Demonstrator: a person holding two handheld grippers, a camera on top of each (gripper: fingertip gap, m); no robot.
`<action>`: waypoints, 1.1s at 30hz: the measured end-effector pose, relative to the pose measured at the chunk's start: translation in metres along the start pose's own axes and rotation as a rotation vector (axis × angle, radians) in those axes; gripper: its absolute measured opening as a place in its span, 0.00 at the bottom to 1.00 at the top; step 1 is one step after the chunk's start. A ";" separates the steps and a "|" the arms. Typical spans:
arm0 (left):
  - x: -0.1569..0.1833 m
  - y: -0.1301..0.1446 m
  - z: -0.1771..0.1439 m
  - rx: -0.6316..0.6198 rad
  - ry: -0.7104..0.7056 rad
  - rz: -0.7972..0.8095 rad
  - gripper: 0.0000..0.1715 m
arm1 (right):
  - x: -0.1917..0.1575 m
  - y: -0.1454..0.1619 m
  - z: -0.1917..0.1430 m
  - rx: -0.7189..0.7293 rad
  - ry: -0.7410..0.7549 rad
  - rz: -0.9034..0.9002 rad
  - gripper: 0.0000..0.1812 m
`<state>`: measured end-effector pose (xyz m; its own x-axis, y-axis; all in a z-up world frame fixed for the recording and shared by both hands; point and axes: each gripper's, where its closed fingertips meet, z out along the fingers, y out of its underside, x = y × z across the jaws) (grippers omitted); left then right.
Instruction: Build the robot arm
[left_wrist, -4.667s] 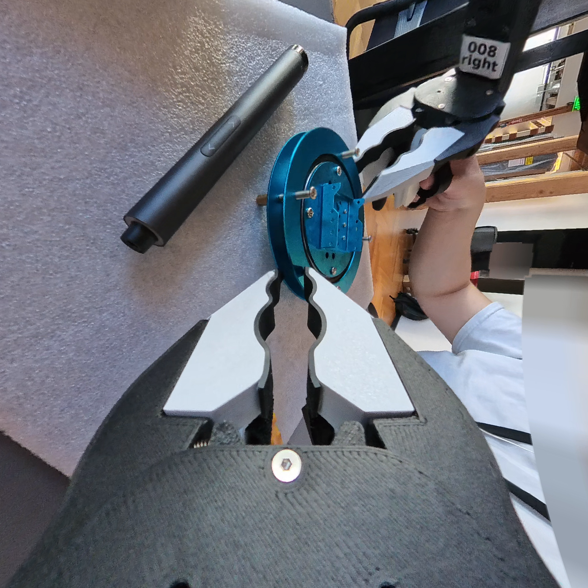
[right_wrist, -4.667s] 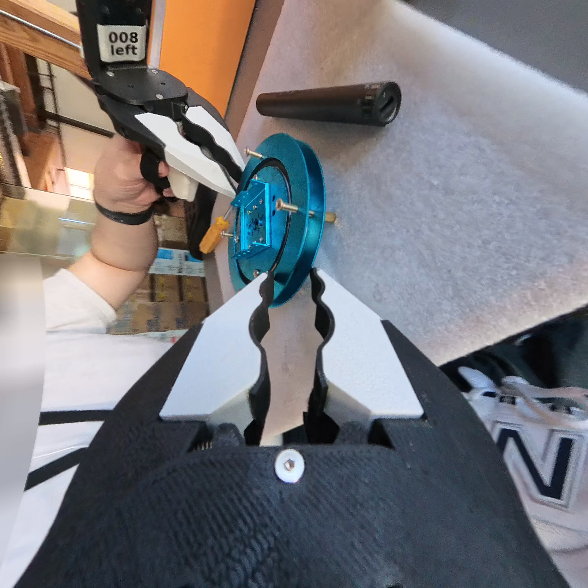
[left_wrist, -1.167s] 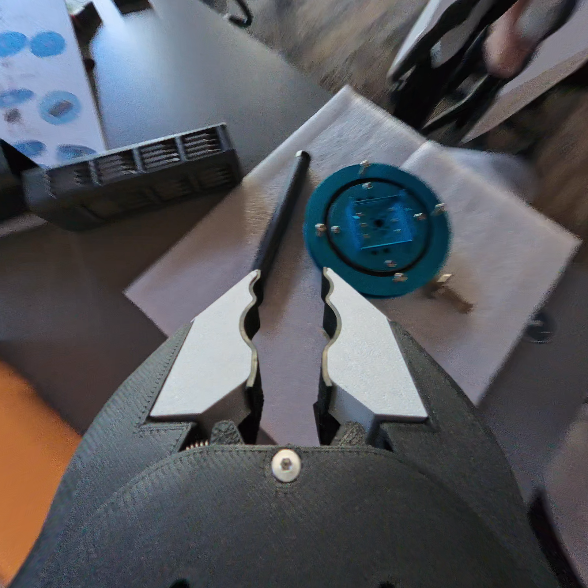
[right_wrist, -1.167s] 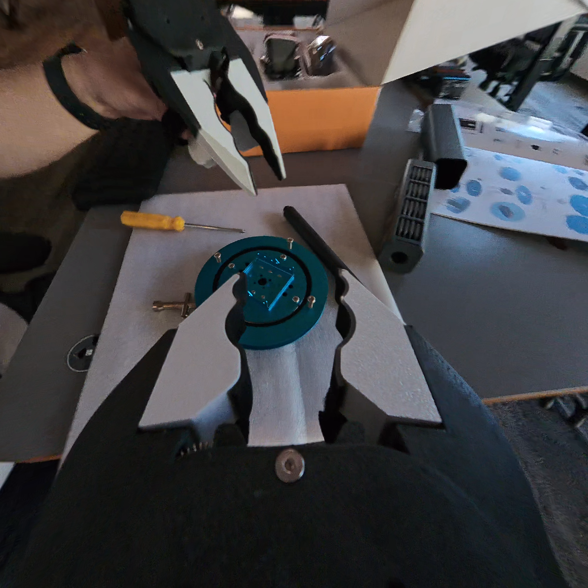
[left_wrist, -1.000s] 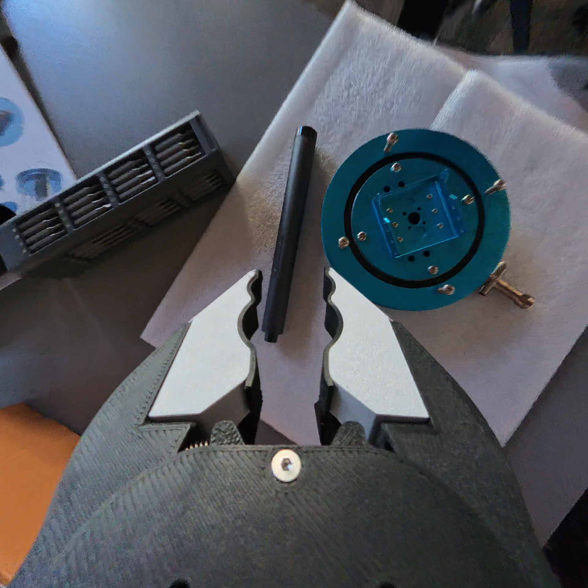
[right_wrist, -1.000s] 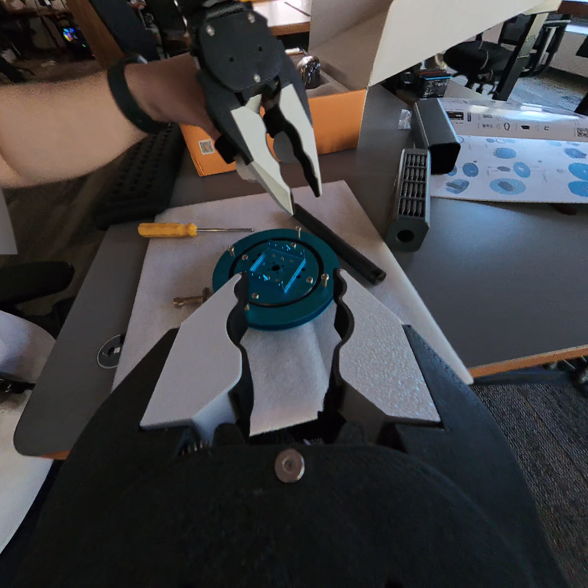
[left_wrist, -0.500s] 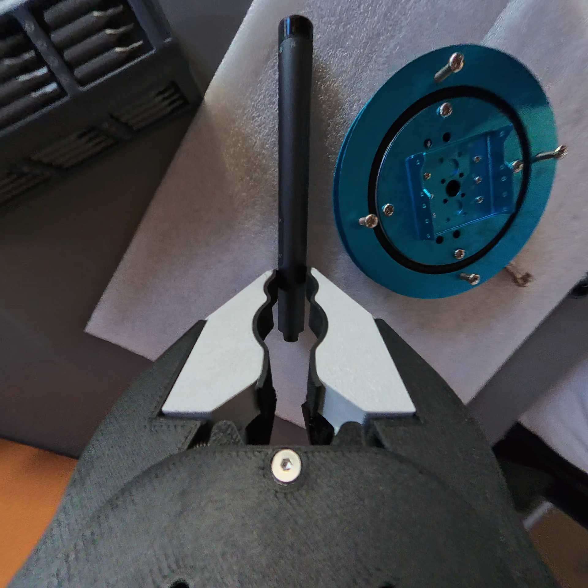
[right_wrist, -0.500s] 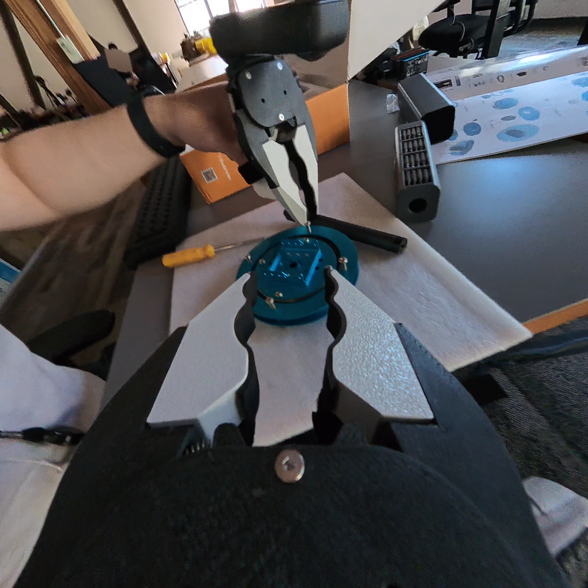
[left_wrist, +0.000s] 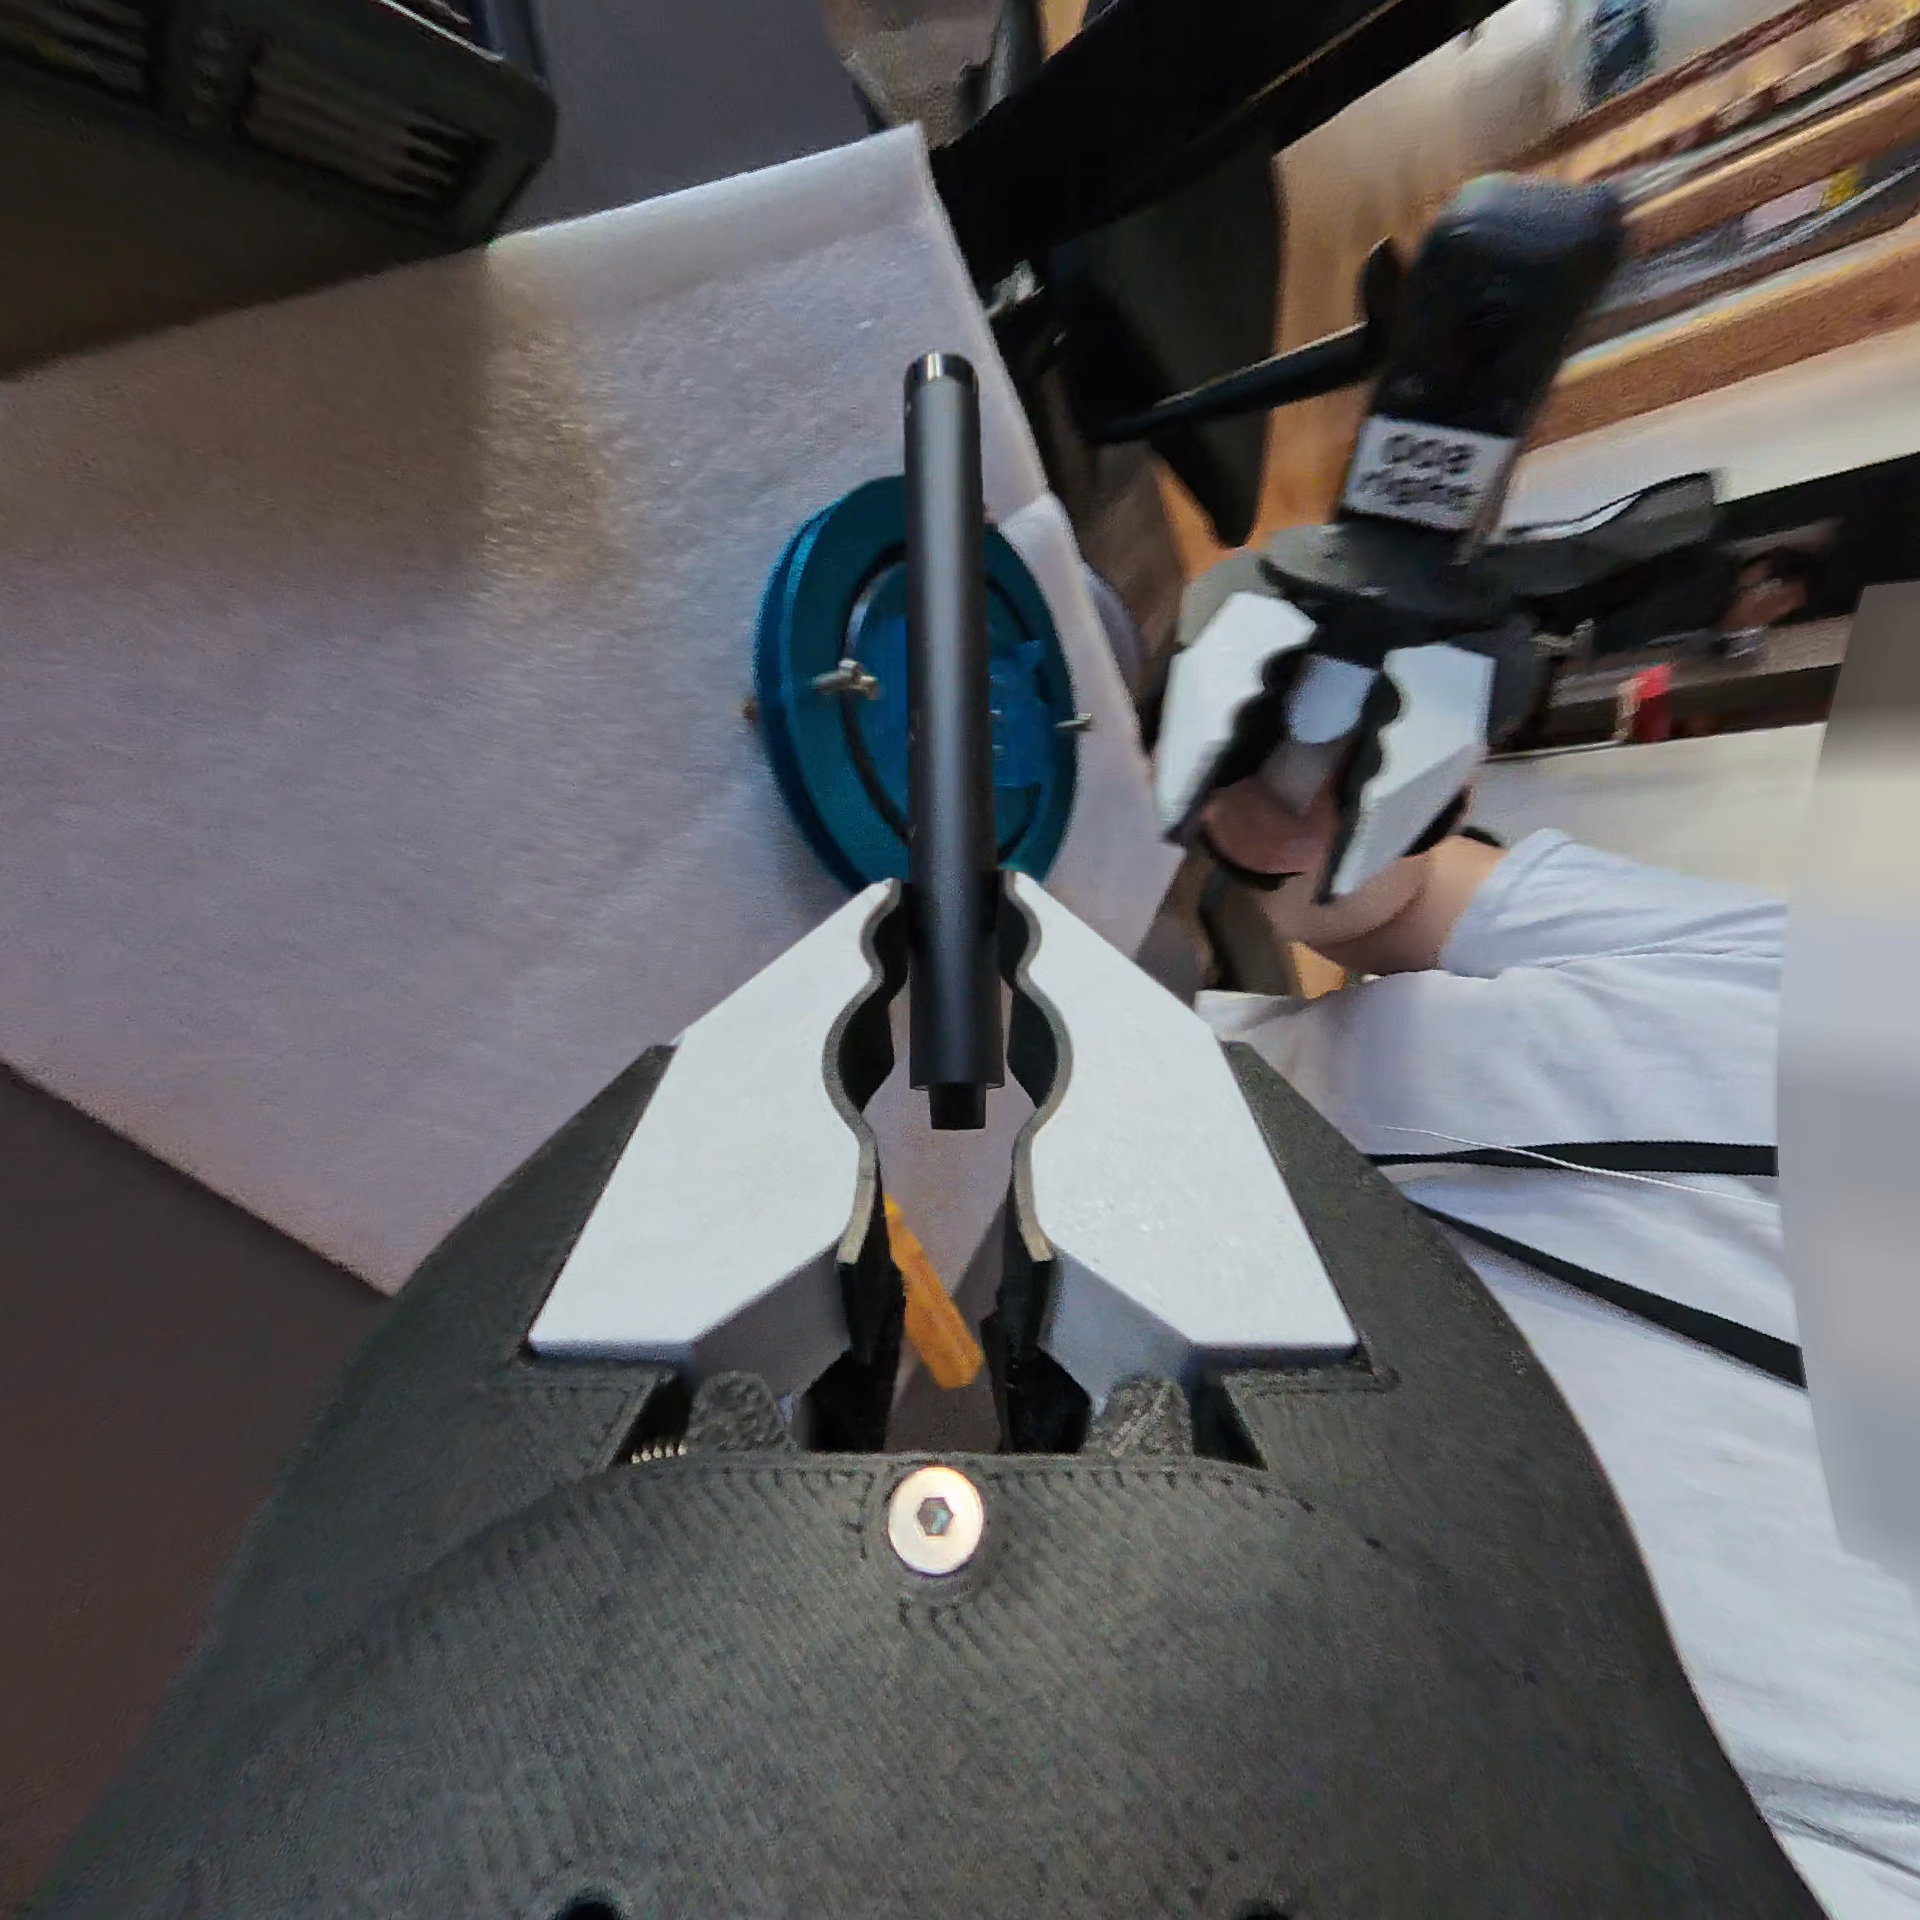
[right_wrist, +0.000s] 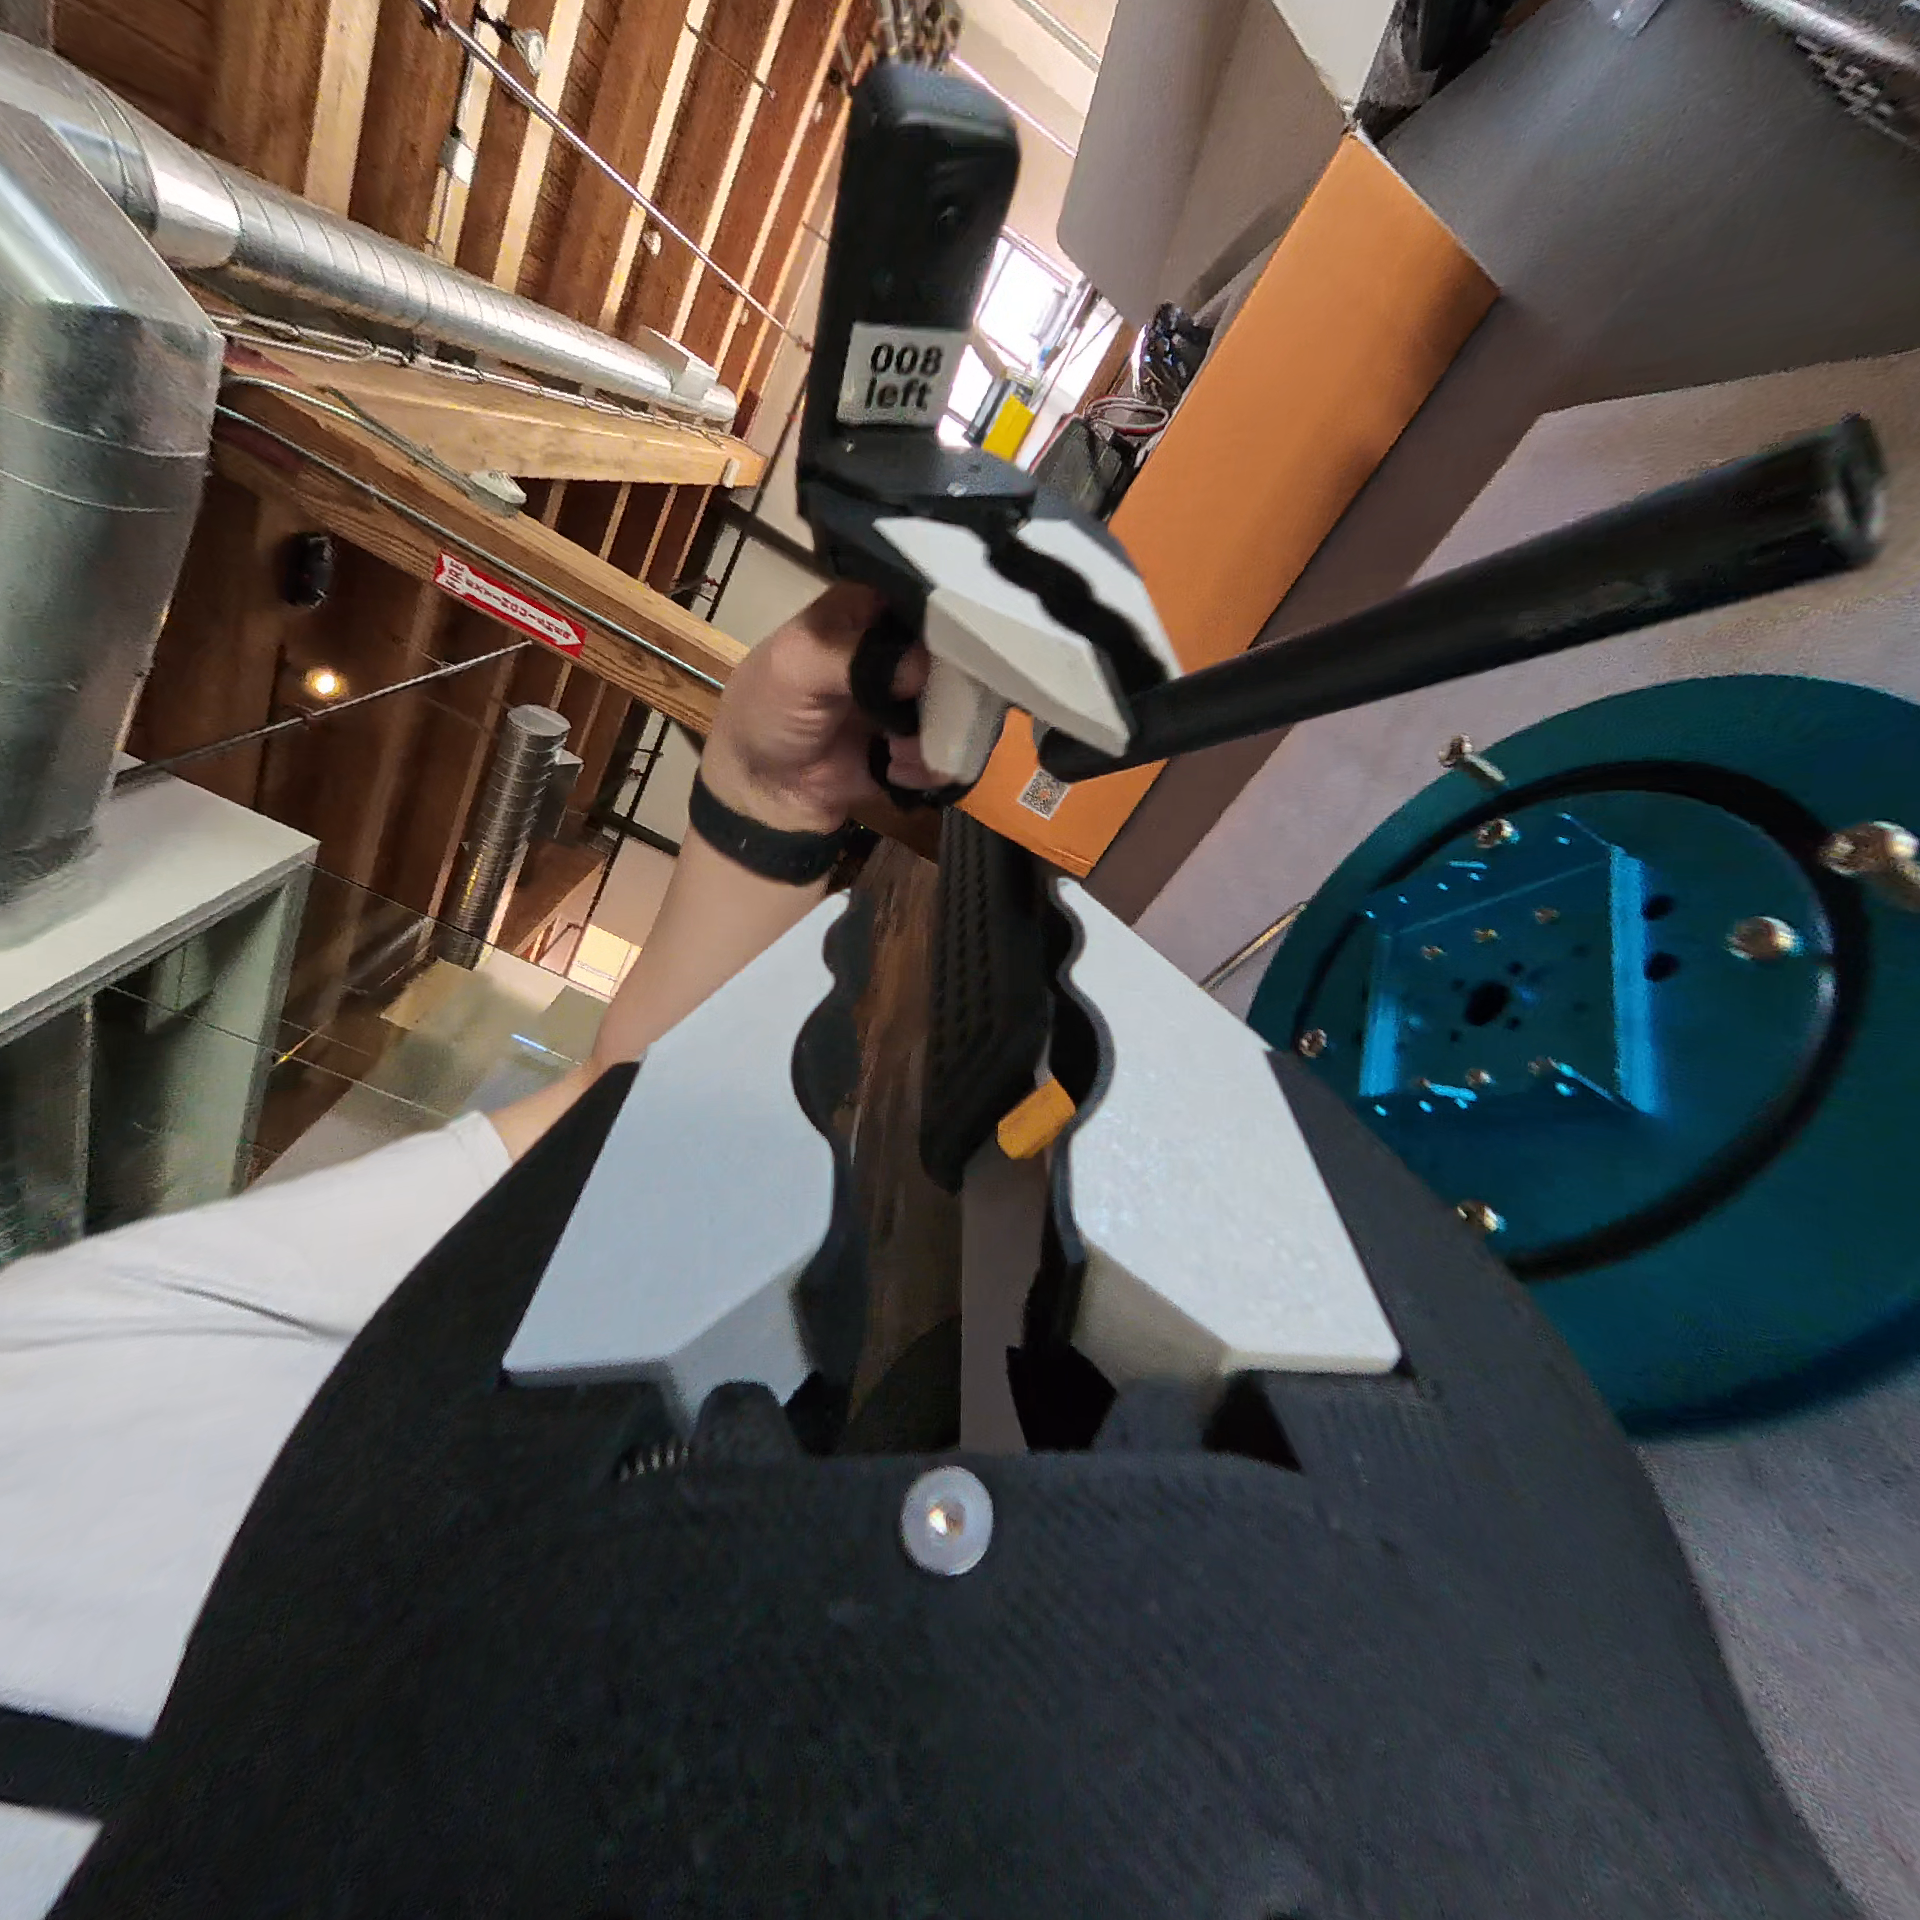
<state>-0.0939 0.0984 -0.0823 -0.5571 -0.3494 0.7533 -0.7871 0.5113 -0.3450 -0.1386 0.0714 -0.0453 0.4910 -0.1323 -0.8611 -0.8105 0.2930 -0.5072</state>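
My left gripper (left_wrist: 948, 894) is shut on the black cylindrical power screwdriver (left_wrist: 943, 644) near its tip end and holds it in the air, off the white foam pad (left_wrist: 416, 675). The tool's body crosses in front of the blue metal disc (left_wrist: 805, 769) with screws standing in it, which lies on the pad. In the right wrist view the left gripper (right_wrist: 1081, 675) holds the screwdriver (right_wrist: 1507, 613) above the disc (right_wrist: 1558, 1039). My right gripper (right_wrist: 951, 904) is open and empty, just left of the disc. It also shows in the left wrist view (left_wrist: 1278, 821).
A yellow-handled screwdriver (left_wrist: 930, 1309) lies on the pad behind my left fingers; its handle shows in the right wrist view (right_wrist: 1029, 1127). A black bit case (left_wrist: 312, 104) sits beyond the pad. An orange box (right_wrist: 1299, 447) and a black ribbed object (right_wrist: 977, 987) are past the pad. One gripper's finger ends stand about 7 centimetres off the other's.
My left gripper has lifted the black screwdriver off the pad and swung it over the blue disc. My right gripper has swung away to the disc's left side and stays open.
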 end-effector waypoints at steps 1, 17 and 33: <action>0.008 0.002 -0.004 0.027 0.039 0.000 0.09 | 0.000 0.000 0.005 0.003 0.003 0.002 0.17; 0.110 0.049 -0.041 0.258 0.401 0.107 0.09 | -0.074 -0.014 0.035 0.124 -0.282 -0.093 0.09; 0.144 0.071 -0.025 0.369 0.345 0.609 0.25 | -0.141 0.019 0.022 -0.117 -0.037 -1.042 0.09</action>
<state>-0.2234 0.1040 0.0153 -0.8520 0.2023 0.4829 -0.4409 0.2201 -0.8702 -0.2159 0.1164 0.0677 0.9714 -0.2372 0.0042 -0.0061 -0.0429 -0.9991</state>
